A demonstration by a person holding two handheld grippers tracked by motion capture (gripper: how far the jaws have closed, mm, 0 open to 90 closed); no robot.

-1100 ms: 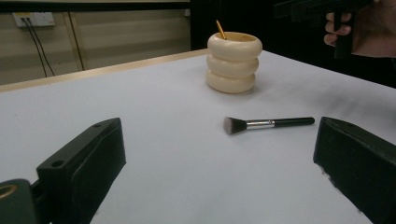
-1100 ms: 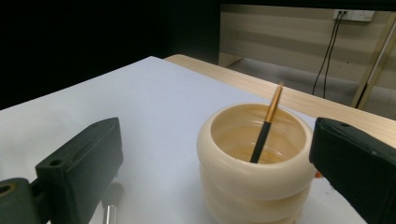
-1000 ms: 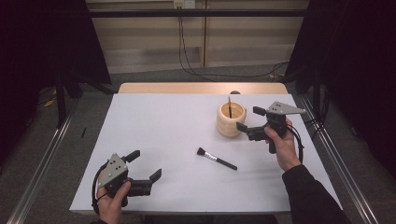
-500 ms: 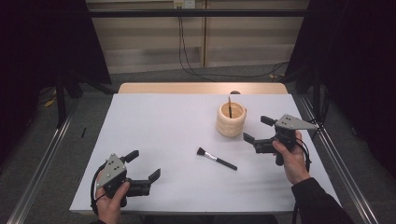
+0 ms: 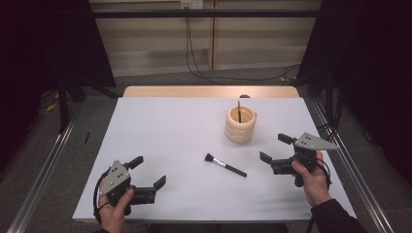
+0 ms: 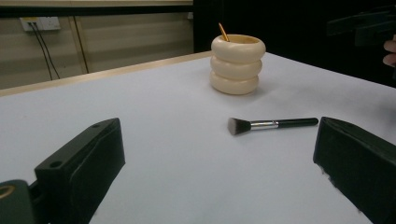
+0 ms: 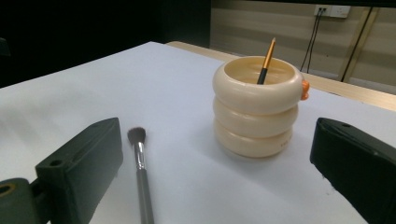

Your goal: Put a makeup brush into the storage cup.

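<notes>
Left gripper (image 5: 149,172): jaws spread wide, nothing between them, held just above the tabletop (image 5: 170,131) at its near-left corner. Right gripper (image 5: 275,148): also wide, nothing held, at the near-right side.

Makeup brush (image 5: 225,165) lies flat on the tabletop between the two grippers, closer to the right one. From the left gripper it sits ahead, toward the right jaw, bristles pointing left. From the right gripper it's just ahead of the left jaw, bristle end pointing away, handle running back toward the gripper.

Farther out: cream ringed holder (image 5: 240,124), upright, beyond the brush and apart from it. A thin pencil-like stick (image 7: 266,60) stands tilted inside it. From the right gripper the holder is straight ahead between the jaws.
</notes>
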